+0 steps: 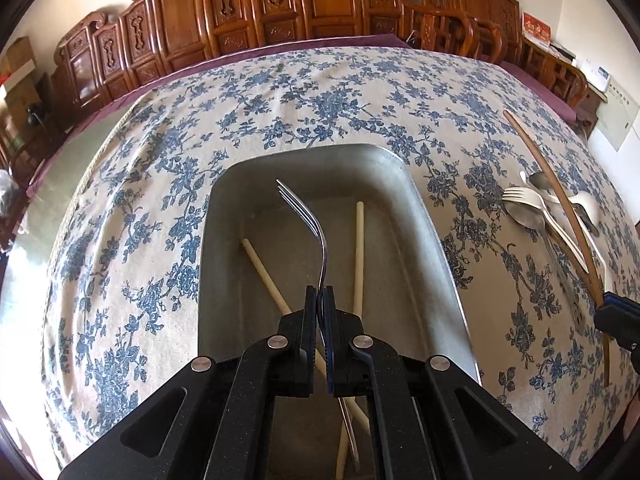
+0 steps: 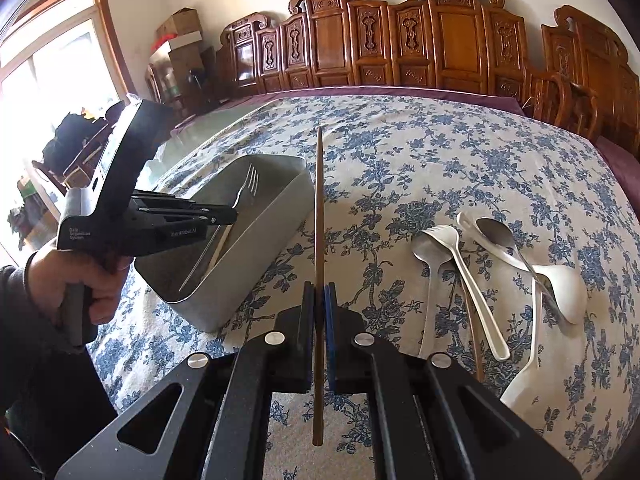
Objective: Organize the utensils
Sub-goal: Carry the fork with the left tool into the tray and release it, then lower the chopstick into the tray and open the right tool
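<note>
Both wrist views look steeply down along their fingers, close over the counter (image 1: 140, 208), sharing the metal tray (image 2: 240, 280).

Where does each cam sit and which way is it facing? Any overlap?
Left wrist: on the left gripper, angled down into the metal tray; its own fingers grip a metal fork.
Right wrist: on the right gripper, facing across the floral tablecloth; its fingers grip a brown chopstick; the person's left hand shows.
Shared: tray, fork, chopstick, loose utensil pile.
</note>
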Motion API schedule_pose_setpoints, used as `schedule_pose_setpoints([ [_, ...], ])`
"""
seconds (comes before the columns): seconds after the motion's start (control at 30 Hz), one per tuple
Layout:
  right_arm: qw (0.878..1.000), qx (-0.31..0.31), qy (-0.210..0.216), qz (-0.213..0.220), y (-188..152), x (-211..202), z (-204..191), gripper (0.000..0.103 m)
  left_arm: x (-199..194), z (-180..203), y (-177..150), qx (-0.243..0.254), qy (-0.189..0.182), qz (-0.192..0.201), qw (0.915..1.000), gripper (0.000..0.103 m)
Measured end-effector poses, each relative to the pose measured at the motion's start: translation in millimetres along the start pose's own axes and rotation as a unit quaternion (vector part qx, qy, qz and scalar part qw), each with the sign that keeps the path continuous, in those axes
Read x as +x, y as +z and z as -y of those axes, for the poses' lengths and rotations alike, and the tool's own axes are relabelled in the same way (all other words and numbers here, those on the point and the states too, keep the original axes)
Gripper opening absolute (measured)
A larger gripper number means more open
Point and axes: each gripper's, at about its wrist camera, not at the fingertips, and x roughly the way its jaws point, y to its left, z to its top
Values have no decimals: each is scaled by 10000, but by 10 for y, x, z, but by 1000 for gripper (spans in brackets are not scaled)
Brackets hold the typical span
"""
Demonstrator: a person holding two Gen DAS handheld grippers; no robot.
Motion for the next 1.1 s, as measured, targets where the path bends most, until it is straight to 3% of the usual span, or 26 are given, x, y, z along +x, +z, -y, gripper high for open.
schedule_pose_setpoints([
  [0.3, 9999, 100, 80, -18, -25, -7, -47, 6, -284, -77, -29, -52, 22, 336, 9994, 3],
  [0.43, 9998, 130, 165, 14, -36, -57, -147, 6, -541, -152, -135, -142, 27, 571, 9983, 11],
  [0.6, 9994, 157, 303, 2, 22, -58, -322, 6, -699, -256, -296, -207, 21, 680, 9975, 12],
  [0.9, 9979, 340, 539, -124, 312, 167, -707, 6, -779, -464, -328, -325, -8, 825, 9961, 12],
  [1.1, 9971, 493, 482, -321, 475, 495, -864, 6, -819, -610, -332, -424, -72, 910, 9949, 12],
])
